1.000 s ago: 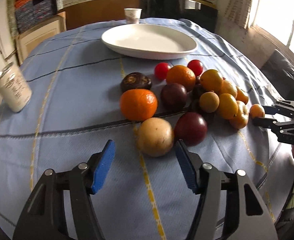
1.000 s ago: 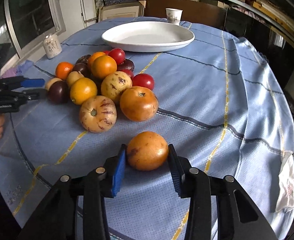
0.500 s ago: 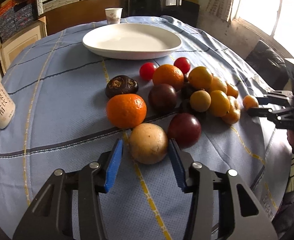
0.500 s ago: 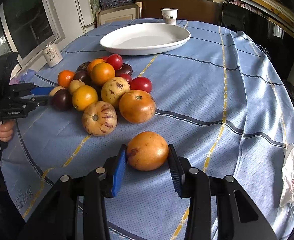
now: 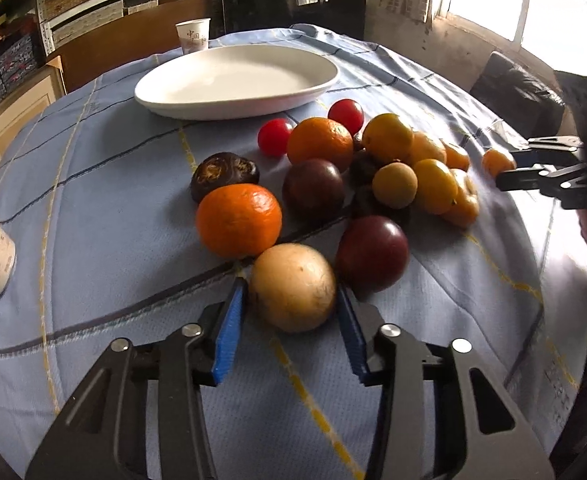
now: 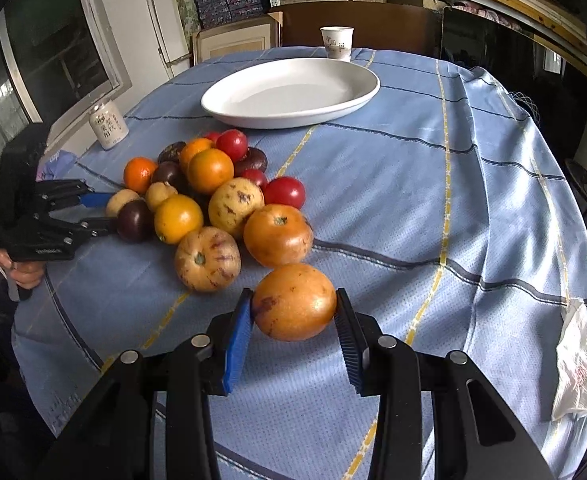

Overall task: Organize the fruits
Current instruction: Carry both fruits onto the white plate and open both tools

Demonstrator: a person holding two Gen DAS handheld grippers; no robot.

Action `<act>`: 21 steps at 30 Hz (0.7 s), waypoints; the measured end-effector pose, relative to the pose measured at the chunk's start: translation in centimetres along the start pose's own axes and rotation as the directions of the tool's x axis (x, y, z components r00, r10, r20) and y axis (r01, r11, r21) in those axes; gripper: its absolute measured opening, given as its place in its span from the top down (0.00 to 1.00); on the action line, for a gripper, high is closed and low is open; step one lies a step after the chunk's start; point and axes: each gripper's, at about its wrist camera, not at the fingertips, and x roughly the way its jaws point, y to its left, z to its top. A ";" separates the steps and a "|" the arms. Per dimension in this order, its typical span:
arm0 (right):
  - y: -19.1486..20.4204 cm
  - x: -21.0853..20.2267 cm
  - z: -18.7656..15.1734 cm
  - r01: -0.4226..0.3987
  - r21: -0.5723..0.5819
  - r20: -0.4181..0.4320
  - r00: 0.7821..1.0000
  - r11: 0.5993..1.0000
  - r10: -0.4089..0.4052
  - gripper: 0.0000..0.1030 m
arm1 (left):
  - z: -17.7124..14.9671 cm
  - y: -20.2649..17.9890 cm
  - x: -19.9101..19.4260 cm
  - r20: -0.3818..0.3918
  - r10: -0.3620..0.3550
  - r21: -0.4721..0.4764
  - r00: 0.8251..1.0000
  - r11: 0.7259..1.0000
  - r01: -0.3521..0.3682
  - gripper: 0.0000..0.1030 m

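A pile of fruit lies on the blue tablecloth in front of an empty white oval plate (image 5: pixel 233 80). My left gripper (image 5: pixel 291 306) is shut on a pale tan round fruit (image 5: pixel 292 293) at the near edge of the pile, next to an orange (image 5: pixel 238 220) and a dark purple fruit (image 5: pixel 372 253). My right gripper (image 6: pixel 293 310) is shut on an orange-brown fruit (image 6: pixel 294 301), held just above the cloth beside the pile. The plate also shows in the right wrist view (image 6: pixel 289 92). Each gripper shows in the other's view, my left gripper (image 6: pixel 93 212) and my right gripper (image 5: pixel 509 168).
A paper cup (image 5: pixel 192 36) stands behind the plate. A white tin can (image 6: pixel 108 126) stands near the table's left edge. A crumpled white wrapper (image 6: pixel 573 364) lies at the right edge. Shelves and a cabinet stand behind the round table.
My left gripper moved forward and closed its fingers onto the tan fruit. My right gripper kept its hold on the orange-brown fruit and lifted slightly.
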 end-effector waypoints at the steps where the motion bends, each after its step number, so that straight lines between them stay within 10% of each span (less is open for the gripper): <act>1: 0.0 0.0 0.3 -0.002 0.003 0.005 1.000 1.000 0.002 0.60 | 0.2 0.0 0.2 0.001 0.008 0.001 1.000 1.000 -0.008 0.59; 12: 0.5 -0.4 3.3 -0.054 -0.007 0.039 0.998 0.999 0.054 0.60 | 0.2 0.8 -3.2 0.058 -0.026 -0.056 0.998 0.998 0.030 0.61; 21: 0.4 5.5 15.1 -0.110 0.053 0.123 0.987 0.993 0.103 0.60 | 13.5 6.3 -2.3 0.139 -0.004 -0.213 0.990 0.977 0.034 0.61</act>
